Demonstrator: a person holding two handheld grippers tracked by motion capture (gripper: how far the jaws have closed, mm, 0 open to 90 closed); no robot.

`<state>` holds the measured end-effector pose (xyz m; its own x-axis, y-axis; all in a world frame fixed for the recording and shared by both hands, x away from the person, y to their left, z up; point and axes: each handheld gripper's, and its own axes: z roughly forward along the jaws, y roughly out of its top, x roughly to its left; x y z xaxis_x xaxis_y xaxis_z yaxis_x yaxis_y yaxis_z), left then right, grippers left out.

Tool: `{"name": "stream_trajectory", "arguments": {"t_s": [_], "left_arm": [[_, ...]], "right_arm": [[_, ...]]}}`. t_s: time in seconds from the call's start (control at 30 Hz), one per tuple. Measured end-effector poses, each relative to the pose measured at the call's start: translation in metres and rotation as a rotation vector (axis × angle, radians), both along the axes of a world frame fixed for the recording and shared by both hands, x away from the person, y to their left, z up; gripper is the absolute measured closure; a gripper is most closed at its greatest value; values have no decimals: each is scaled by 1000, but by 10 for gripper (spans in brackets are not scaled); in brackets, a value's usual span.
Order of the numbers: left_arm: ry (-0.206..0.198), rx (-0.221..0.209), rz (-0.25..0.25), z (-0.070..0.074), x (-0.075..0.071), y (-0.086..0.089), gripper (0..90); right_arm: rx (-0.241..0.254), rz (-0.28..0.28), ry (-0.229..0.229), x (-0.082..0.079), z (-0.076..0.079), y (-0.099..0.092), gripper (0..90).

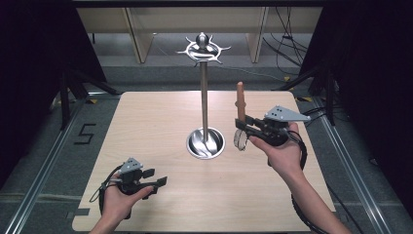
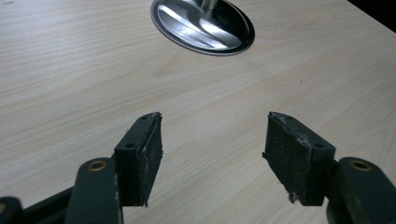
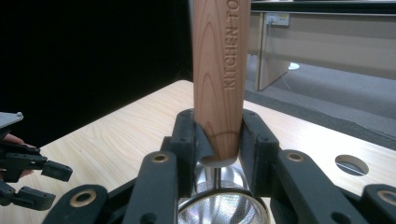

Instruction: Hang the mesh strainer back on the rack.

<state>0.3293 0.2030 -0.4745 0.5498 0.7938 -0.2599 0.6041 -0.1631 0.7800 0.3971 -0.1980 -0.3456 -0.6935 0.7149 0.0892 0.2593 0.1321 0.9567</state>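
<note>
A tall metal stand (image 1: pixel 204 97) with a ring of hooks (image 1: pixel 203 48) at its top rises from a round steel base dish (image 1: pixel 205 143) at the table's middle. My right gripper (image 1: pixel 240 124) hovers just right of the pole, shut on the lower end of a wooden handle (image 1: pixel 239 100) that points straight up. In the right gripper view the pads clamp the handle (image 3: pixel 219 70), and a small metal mesh strainer bowl (image 3: pixel 223 207) hangs below it. My left gripper (image 1: pixel 156 177) rests open near the front left, nothing between its fingers (image 2: pixel 140 154), pointing toward the base dish (image 2: pixel 203 25).
The pale wooden table (image 1: pixel 160 112) stands on grey carpet with metal rails along both sides. Wooden furniture legs and loose cables lie beyond the far edge. Black curtains close off left and right.
</note>
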Motion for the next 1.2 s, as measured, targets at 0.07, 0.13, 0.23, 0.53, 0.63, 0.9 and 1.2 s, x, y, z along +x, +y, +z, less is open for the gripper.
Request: {"name": "stream_trajectory", "arguments": {"t_s": [0.07,0.13,0.23,0.53,0.63,0.9,1.2], "left_arm": [[-7,-7,-3,0,0,0,359],[-4,-6,2,1,0,0,359],[-4,1,-3,0,0,0,359],[-5,-7,2,1,0,0,359],[-12,-9,2,1,-1,-1,358],[-10,-11,8,1,1,-1,359],[-5,12,-1,1,1,0,358]], "right_arm": [[4,0,17,-1,1,1,703],[0,-2,11,0,2,1,703],[12,-6,16,1,3,3,703],[13,2,9,4,9,4,703],[7,-2,-10,6,10,4,703],[5,-7,-6,9,13,7,703],[10,-15,-33,10,19,11,704]]}}
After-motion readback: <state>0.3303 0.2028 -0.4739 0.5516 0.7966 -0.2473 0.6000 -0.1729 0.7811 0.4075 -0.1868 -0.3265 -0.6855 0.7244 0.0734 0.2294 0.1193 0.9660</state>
